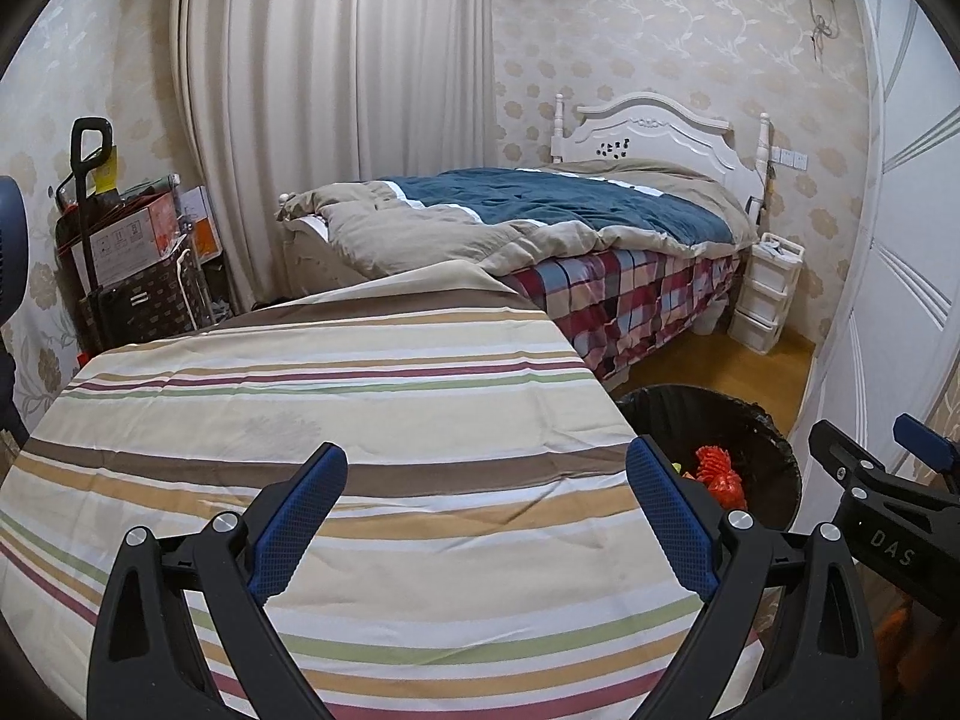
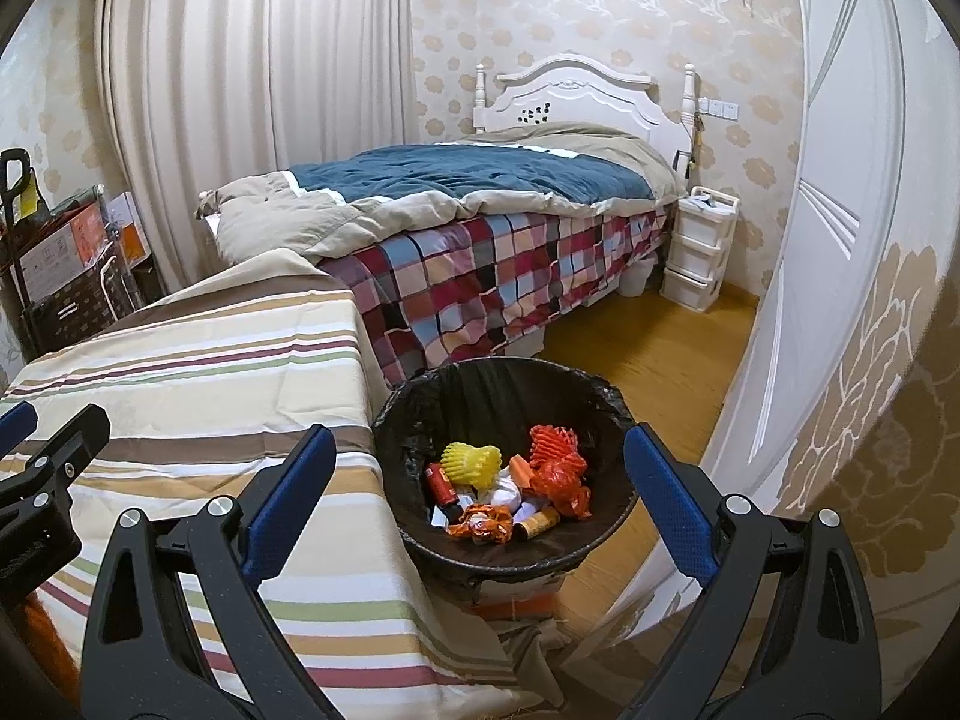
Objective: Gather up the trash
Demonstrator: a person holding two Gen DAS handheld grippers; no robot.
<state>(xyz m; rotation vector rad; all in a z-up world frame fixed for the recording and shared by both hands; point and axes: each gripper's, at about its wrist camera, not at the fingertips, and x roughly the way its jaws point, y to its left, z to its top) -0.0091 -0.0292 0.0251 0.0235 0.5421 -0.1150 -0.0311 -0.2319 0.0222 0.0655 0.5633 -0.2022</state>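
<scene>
Bed (image 2: 480, 228): standing against the far wall, lying under a blue and beige quilt with a checked blanket hanging down its side.
Table (image 1: 336, 420): sitting in the foreground under a striped cloth, its top showing bare in both views.
Bin (image 2: 414, 516): standing on the wood floor just beside the table's right edge, lined with a black bag and holding all the visible trash.
Trash (image 2: 510, 486): lying heaped at the bottom of the bin.
Yellow foam net (image 2: 471, 461): resting at the back left of the heap.
Orange foam net (image 2: 555, 441): sitting at the back right, above a crumpled orange wrapper (image 2: 561, 480).
Small cans (image 2: 441, 483): lying among the wrappers, one red, one amber.
Left gripper (image 1: 486, 486): hovering over the striped cloth, jaws spread wide and gripping nothing.
Right gripper (image 2: 480, 474): hanging above the bin, jaws spread wide and gripping nothing, the heap showing between its fingers.
</scene>
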